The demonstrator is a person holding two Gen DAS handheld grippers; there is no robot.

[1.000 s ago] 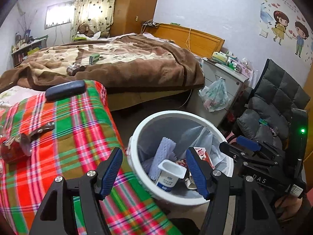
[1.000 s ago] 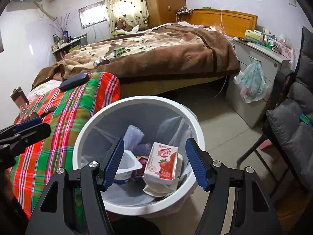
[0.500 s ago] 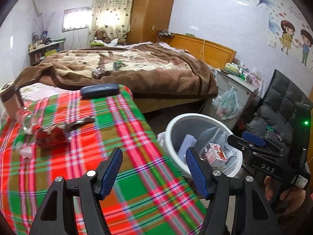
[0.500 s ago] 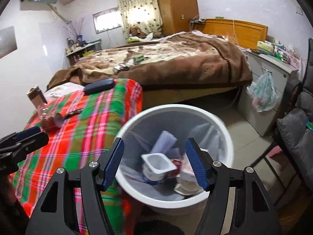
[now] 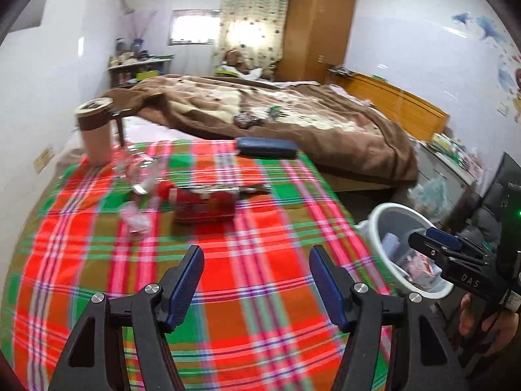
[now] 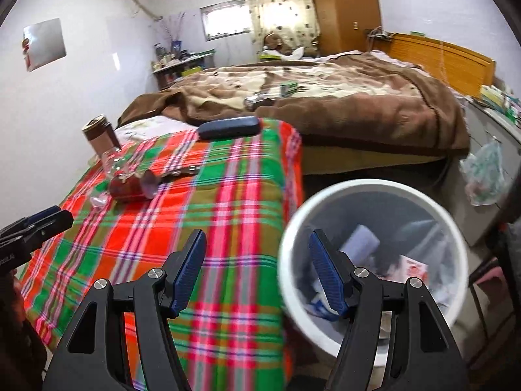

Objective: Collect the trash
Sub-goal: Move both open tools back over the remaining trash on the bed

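Left hand-held gripper (image 5: 255, 272) gaping over red-green plaid surface (image 5: 228, 293), nothing between jaws. Farther off, red crushed can (image 5: 203, 207) lying flat. Right, white round plastic bin (image 5: 379, 224) holding trash.

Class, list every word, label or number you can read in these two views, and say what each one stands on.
"DAS": white letters on the right gripper body, left wrist view.
Red can: label too blurred to read.
Carton in the bin: print too blurred.
Lettering on the left gripper: cut off, unreadable.
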